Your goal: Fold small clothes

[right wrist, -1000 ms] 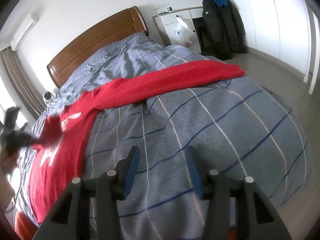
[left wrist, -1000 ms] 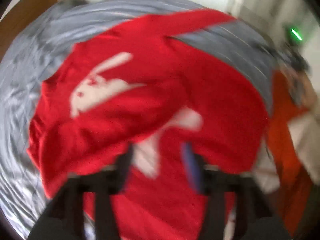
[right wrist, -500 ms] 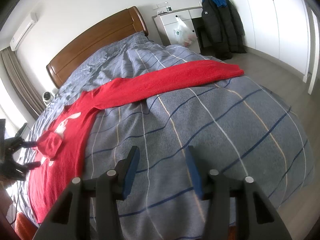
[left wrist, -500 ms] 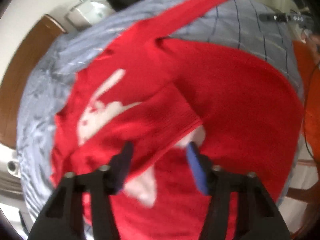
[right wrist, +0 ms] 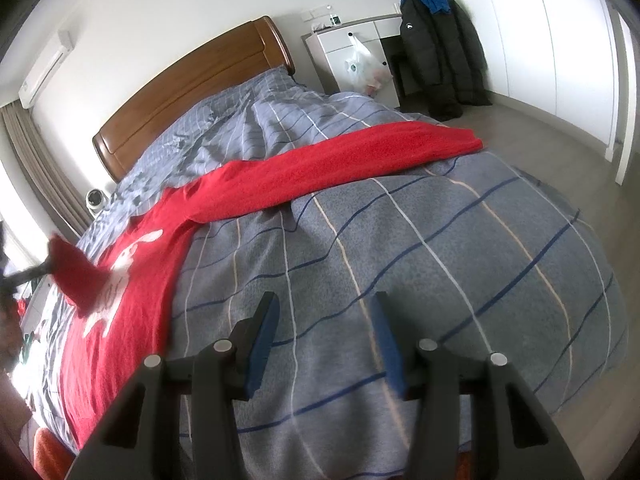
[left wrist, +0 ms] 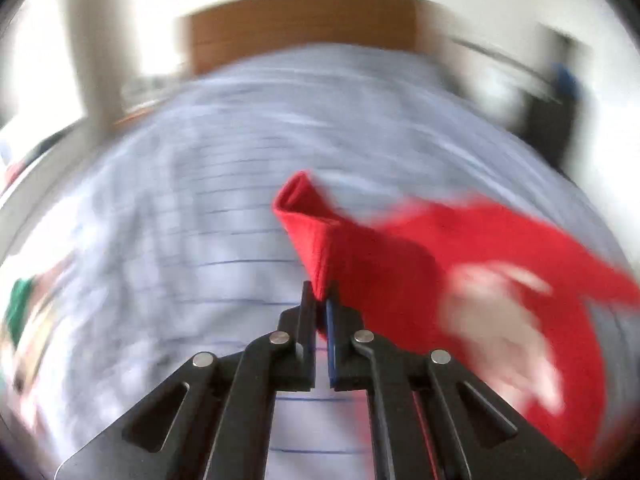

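Observation:
A red sweater [right wrist: 132, 292] with a white rabbit print lies on the grey striped bed [right wrist: 440, 264]. One long sleeve [right wrist: 344, 164] stretches across the bed to the right. My left gripper [left wrist: 320, 292] is shut on the other sleeve's cuff [left wrist: 308, 220] and holds it lifted above the bed; the left wrist view is blurred. In the right wrist view that lifted cuff [right wrist: 72, 268] shows at the far left. My right gripper [right wrist: 326, 316] is open and empty above the bedspread near the foot of the bed.
A wooden headboard [right wrist: 192, 88] stands at the far end. A white dresser [right wrist: 352, 52] with a plastic bag and a dark coat [right wrist: 440, 52] stand at the right wall. White wardrobes [right wrist: 560, 40] line the right side. An orange object [right wrist: 48, 452] sits at the lower left.
My left gripper has closed on the red cuff and swung it up and away, so its view now faces the headboard. My right gripper has stayed still and open.

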The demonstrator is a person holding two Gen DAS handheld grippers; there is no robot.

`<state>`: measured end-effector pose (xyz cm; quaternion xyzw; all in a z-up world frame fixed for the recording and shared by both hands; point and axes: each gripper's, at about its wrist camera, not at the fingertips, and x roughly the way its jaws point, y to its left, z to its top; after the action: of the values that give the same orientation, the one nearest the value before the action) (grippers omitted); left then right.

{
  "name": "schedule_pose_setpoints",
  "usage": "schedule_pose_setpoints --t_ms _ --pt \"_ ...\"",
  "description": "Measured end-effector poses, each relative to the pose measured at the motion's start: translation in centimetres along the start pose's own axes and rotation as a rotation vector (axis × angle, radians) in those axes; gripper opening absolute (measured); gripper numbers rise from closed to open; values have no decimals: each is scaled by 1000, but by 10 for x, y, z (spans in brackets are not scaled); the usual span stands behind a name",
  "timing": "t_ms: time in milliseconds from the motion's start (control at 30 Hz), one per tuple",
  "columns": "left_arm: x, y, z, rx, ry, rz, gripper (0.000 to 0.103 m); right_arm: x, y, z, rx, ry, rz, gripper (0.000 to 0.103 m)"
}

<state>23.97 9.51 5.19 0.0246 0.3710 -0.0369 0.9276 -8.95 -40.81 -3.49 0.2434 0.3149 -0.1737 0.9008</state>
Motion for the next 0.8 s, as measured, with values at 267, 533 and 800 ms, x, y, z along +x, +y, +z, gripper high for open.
schedule_pose_setpoints --t_ms 267,533,800 --pt "48 118 -52 -225 76 543 2 0 5 -2 -17 2 -29 48" --pt "62 158 -106 -380 190 518 2 3 12 -2 -44 7 -72 48" --pt "24 217 -136 -620 214 373 54 3 17 -4 -77 13 -102 48"
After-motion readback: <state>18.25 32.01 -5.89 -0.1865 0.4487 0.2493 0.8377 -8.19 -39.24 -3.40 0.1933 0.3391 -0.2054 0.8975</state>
